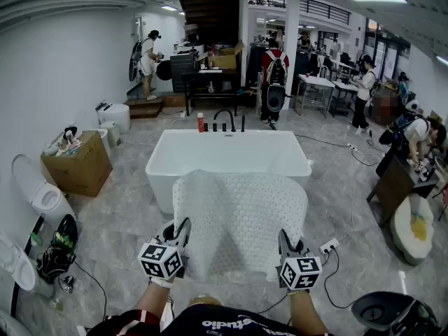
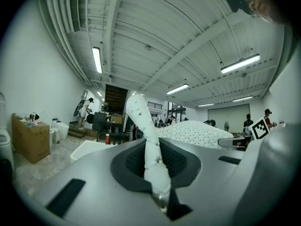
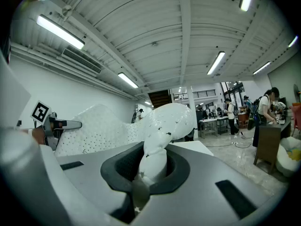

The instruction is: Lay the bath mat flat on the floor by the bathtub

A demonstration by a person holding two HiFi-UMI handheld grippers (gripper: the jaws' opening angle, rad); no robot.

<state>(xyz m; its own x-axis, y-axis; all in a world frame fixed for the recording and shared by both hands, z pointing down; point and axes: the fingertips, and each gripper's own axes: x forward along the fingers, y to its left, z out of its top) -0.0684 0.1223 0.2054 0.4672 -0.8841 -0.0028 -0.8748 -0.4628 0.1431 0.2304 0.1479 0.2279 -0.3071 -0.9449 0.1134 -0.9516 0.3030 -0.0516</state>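
My left gripper (image 2: 157, 173) is clenched on a near corner of the bath mat (image 1: 238, 215), a bunched white fold running up out of its closed jaws. From there the mat stretches to the right and away from me, a white sheet dotted with small holes. It hangs in the air rather than lying down, and its far edge reaches toward the near wall of the bathtub (image 1: 231, 156) ahead of both grippers. My right gripper (image 3: 146, 173) is clamped on the other near corner, with a thick wad of mat pinched between its pads. So I judge the carrying and spreading done: the mat is opened out and in front of the tub. Lowering it to the floor (image 1: 126, 215), smoothing it flat and letting go of both corners are not yet done. The floor under the grippers is pale grey marbled tile. Far to the left of my left gripper stand toilets (image 1: 42, 198) and an open cardboard box (image 1: 80, 163). Beyond the tub's far rim are a red bottle (image 1: 200, 123) and a black faucet (image 1: 225, 117). Just to the right of my right gripper a power strip (image 1: 329, 245) and its cable lie on the tile. People work at tables in the open hall behind.
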